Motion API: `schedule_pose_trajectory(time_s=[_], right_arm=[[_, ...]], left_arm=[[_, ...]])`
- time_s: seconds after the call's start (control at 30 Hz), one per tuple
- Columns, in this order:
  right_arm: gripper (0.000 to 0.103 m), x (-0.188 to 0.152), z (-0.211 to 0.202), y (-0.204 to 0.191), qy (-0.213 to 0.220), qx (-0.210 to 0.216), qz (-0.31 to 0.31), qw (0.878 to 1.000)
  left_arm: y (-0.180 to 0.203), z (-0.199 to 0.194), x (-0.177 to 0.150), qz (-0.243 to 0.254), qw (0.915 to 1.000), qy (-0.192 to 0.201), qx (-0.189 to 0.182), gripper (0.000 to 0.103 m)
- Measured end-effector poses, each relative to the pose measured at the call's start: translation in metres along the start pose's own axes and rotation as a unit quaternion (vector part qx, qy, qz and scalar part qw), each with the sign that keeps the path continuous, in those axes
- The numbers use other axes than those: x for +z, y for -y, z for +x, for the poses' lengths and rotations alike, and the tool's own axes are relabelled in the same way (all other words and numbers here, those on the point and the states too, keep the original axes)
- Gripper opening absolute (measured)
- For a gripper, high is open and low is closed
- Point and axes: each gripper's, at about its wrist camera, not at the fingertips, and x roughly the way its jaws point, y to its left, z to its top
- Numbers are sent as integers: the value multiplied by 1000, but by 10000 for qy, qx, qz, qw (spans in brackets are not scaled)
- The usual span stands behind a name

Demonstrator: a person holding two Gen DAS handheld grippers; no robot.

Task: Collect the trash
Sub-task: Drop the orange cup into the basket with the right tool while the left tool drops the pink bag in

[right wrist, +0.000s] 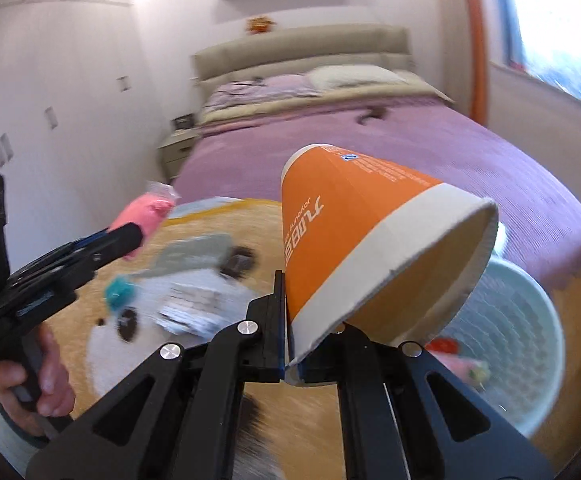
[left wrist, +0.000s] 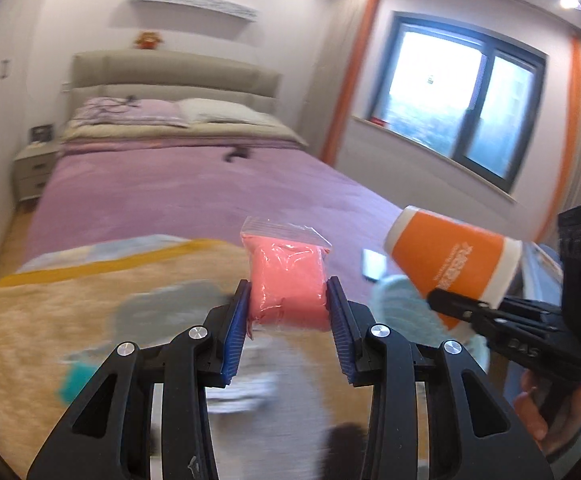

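My left gripper (left wrist: 287,298) is shut on a pink bag (left wrist: 286,280) of soft stuff in clear plastic and holds it above the blanket. It also shows at the left of the right wrist view (right wrist: 142,216). My right gripper (right wrist: 290,328) is shut on the rim of an orange and white paper cup (right wrist: 354,240), tilted with its mouth to the lower right, above a pale blue trash bin (right wrist: 530,344). The cup (left wrist: 450,260) and right gripper (left wrist: 446,300) show at the right of the left wrist view.
A yellow blanket (right wrist: 194,360) with a cartoon face lies over the bed's foot, with a teal thing (right wrist: 119,294) and a white packet (right wrist: 190,312) on it. The bin holds some red and pink trash (right wrist: 450,356). The purple bed (left wrist: 194,192) stretches ahead; a nightstand (left wrist: 34,168) is far left.
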Motion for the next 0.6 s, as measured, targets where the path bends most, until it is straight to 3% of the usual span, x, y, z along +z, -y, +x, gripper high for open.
schedule_pose_trajectory(time_s=[0.1, 0.23, 0.33, 0.4, 0.47, 0.6], right_arm=[[3, -13, -6, 43, -203, -463, 382, 9980], [5, -31, 4, 91, -667, -585, 872, 9922], [20, -40, 12, 121, -875, -701, 1081, 9878], [37, -48, 14, 141, -942, -749, 1278, 9845], [43, -52, 16, 150, -936, -803, 1408, 9823], [43, -61, 12, 164, -904, -860, 1651, 9784]], left_arm=[[35, 22, -3, 62, 9993, -171, -316, 37], [71, 53, -13, 141, 9968, -491, -609, 37], [93, 77, -23, 215, 9947, -725, -699, 37], [104, 93, -25, 269, 9932, -860, -740, 37], [111, 108, -29, 278, 9920, -967, -768, 37], [121, 127, -33, 250, 9897, -1087, -900, 37]])
